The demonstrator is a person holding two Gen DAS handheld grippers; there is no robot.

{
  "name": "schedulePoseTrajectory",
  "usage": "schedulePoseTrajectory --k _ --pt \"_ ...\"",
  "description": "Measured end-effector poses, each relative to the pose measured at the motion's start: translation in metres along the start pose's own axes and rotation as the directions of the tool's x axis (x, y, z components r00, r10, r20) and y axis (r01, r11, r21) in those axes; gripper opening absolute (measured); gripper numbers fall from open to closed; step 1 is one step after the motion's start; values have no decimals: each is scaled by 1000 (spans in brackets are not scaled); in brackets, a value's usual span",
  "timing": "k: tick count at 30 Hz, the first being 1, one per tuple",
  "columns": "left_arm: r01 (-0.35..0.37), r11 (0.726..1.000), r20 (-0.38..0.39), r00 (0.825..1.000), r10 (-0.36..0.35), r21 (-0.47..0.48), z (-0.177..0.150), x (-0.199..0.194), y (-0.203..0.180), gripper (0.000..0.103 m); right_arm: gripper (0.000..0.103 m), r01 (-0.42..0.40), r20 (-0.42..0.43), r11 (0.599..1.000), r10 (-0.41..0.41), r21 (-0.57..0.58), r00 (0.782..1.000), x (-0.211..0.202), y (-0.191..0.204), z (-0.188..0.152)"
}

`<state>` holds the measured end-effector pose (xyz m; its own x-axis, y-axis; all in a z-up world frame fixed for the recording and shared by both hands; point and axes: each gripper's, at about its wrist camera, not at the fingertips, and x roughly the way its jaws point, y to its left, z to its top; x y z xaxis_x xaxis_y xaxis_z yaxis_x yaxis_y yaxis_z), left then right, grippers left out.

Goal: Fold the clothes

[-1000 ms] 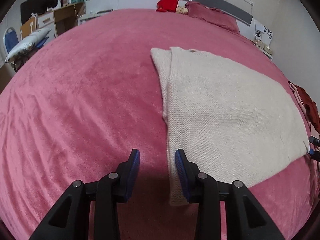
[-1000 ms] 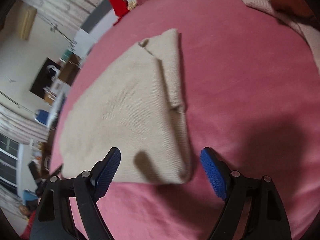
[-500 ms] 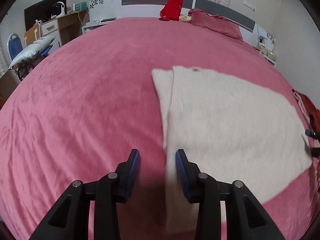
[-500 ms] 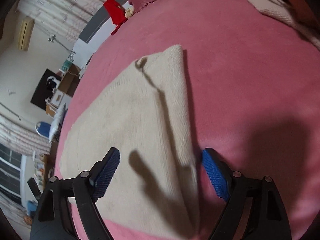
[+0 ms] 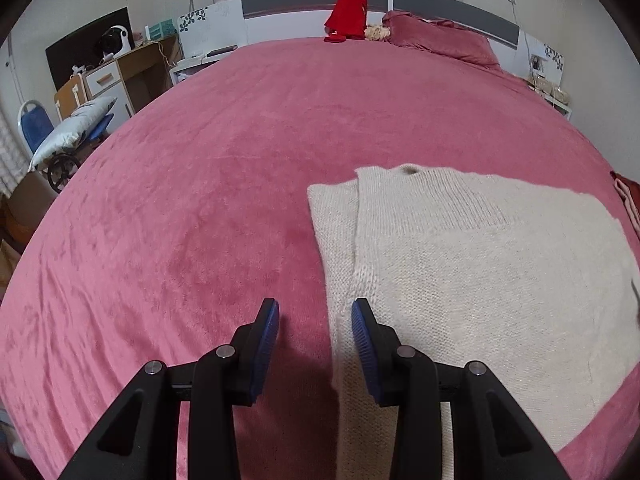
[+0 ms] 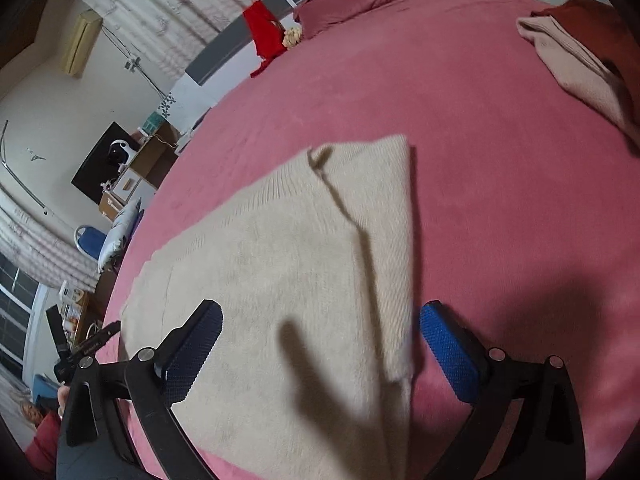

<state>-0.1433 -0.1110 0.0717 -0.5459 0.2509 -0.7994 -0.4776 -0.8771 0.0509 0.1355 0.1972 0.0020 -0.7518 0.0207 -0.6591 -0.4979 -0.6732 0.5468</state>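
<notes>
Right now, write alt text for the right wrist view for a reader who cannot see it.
A cream knitted sweater, partly folded, lies flat on a pink bedspread. The right claw hangs over its near edge, open and empty, its jaws having just been opening. More clothes are piled at the far right of the bed, and a red garment hangs on the headboard.

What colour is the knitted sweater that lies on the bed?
Cream, a plain off-white knit sweater; it shows best in the left wrist view.
</notes>
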Motion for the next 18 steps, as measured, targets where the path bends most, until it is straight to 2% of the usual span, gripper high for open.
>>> schedulePoseTrajectory --k 4,15,16,18 --pt "6 1000 -4 1000 -6 13 2 5 -5 38 101 2 -15 1000 -2 -5 1000 11 -7 10" --pt "24 999 -18 1000 -23 34 8 13 -10 38 100 -135 -84 991 137 24 987 32 -9 24" --pt "28 999 -20 999 -28 33 8 13 -9 38 97 -146 -93 989 147 21 985 35 -8 26" --pt "40 999 -24 999 -39 26 8 14 -7 38 79 -175 -114 984 176 25 978 39 -7 27"
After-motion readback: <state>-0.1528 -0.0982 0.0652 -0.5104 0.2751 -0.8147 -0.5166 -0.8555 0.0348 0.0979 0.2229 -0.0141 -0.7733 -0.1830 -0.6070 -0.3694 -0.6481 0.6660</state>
